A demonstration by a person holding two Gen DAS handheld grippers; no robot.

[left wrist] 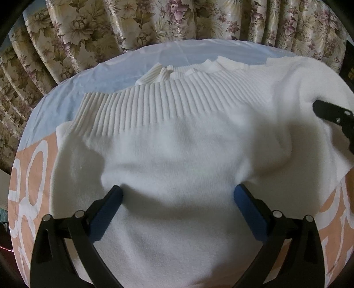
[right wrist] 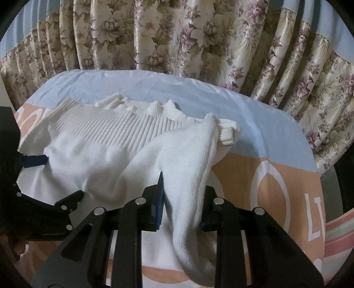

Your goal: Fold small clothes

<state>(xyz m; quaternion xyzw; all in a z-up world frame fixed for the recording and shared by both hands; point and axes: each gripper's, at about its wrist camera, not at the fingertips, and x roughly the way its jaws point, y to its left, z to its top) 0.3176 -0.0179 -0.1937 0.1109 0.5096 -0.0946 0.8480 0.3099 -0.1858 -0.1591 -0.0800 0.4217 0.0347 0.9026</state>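
My right jaws pinch the sleeve; my left stand wide, pressing the sweater.
The white sweater (left wrist: 177,159) lies on the bedsheet (right wrist: 276,177); I should carry the sleeve (right wrist: 190,177) across taut, without dragging the body.

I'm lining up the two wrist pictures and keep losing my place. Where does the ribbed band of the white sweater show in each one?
Left wrist view: the ribbed band runs across the upper middle, beyond the open left tongs.
Right wrist view: the ribbed band lies left of centre, beyond the right tongs, which are shut on a sleeve.
Shared landmark: the floral curtain behind the bed.
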